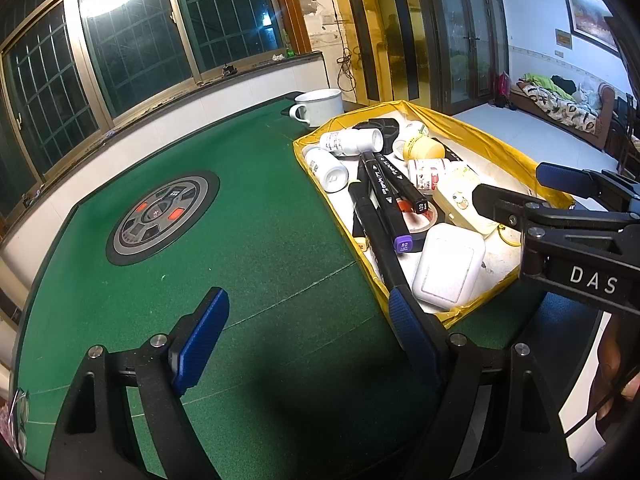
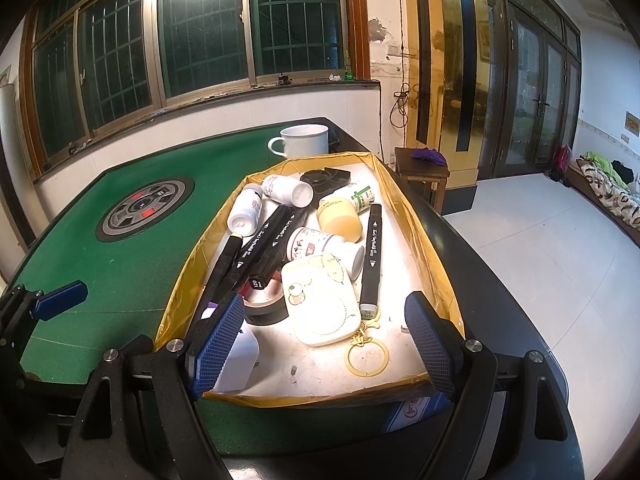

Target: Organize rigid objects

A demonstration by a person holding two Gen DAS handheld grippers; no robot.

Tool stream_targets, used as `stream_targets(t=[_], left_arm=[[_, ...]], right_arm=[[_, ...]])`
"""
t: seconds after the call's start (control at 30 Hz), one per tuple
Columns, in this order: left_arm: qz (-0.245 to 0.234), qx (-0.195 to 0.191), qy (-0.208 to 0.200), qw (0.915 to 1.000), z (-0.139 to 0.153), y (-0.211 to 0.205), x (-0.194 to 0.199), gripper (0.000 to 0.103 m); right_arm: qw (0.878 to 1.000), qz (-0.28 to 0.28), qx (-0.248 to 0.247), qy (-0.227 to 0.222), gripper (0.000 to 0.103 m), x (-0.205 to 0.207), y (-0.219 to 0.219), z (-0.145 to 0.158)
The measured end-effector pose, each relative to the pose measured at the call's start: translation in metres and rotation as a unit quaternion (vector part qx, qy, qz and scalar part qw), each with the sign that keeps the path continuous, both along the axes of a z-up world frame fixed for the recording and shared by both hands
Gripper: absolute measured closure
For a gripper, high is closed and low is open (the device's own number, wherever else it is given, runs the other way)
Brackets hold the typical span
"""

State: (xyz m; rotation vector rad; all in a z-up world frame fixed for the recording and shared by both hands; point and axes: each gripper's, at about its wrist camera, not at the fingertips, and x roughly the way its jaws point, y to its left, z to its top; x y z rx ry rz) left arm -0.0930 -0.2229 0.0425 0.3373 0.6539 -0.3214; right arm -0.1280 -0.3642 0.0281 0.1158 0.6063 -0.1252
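So basically everything rigid sits piled in the yellow-lined tray (image 2: pixel 420 216) at the right edge of the green felt table (image 2: pixel 132 264). In there: a few black art markers (image 2: pixel 370 256) (one off on its own along the right side, the others bunched on the left), several white pill bottles (image 2: pixel 245 210), a yellow-capped jar (image 2: pixel 339 218), a cream case with a cartoon print and key ring (image 2: pixel 322 300), a roll of black tape (image 2: pixel 264 308) and a white charger-looking box (image 1: pixel 448 266). A white enamel mug (image 2: pixel 304 140) stands on the table just behind the tray.

Both claws are spread wide with nothing between the pads. The right gripper (image 2: pixel 328 344) hangs over the near end of the tray, lined up roughly with the cream case. The left gripper (image 1: pixel 304 344) hovers over bare felt, just beside the tray's near corner.

Honestly this fits two stages: stuff already gathered into the tray and the job about wrapped, or a jumble waiting to be picked out and sorted. Can't call it from one look. If a grab is coming, it'd need jaws squared to one item, since the markers overlap and the bottles would roll.
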Motion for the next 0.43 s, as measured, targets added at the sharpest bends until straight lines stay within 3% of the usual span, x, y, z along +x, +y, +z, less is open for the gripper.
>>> stream_targets(t=[0.43], left_arm=[[0.016, -0.014, 0.004, 0.9998, 0.0001, 0.0099, 0.0059, 0.02]], right_arm=[[1.0, 0.001, -0.001, -0.005, 0.025, 0.0033, 0.0001, 0.0013]])
